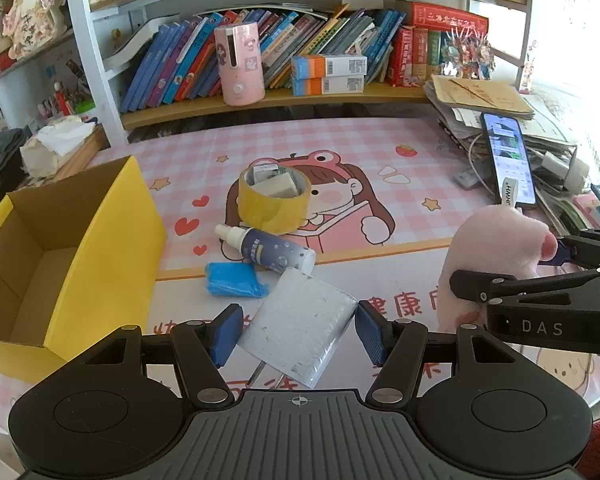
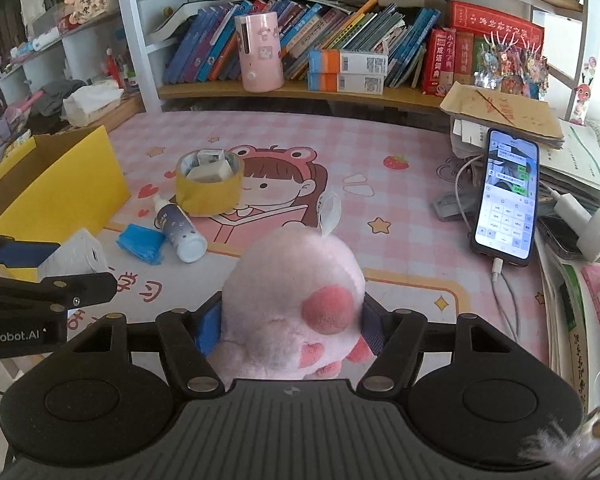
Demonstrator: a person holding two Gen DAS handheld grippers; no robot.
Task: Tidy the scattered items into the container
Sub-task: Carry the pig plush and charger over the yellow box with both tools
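A pink checked cartoon mat (image 1: 340, 140) is covering the desk, with a bookshelf (image 1: 284, 98) of leaning books running along the back and a lit phone (image 2: 506, 196) propped against a paper stack on the right. The open yellow box (image 1: 100, 248) is standing at the desk's left side, showing bare cardboard walls inside. Near the middle, a yellow tape roll (image 1: 274, 200) is sitting with small boxes tucked in its core; a spray bottle (image 1: 266, 250) is lying on its side just in front of it, touching a blue packet (image 1: 236, 284).

The left claw (image 1: 296, 330) is pointing downward over the desk, its blue pads pressing both sides of a tilted white packet (image 1: 300, 328) (it is lifted off the mat). The right claw (image 2: 290, 332) is reaching in from the right, angled downward too, gripping a pink plush paw (image 2: 296, 304) between its pads, the toy's white tag sticking up behind.
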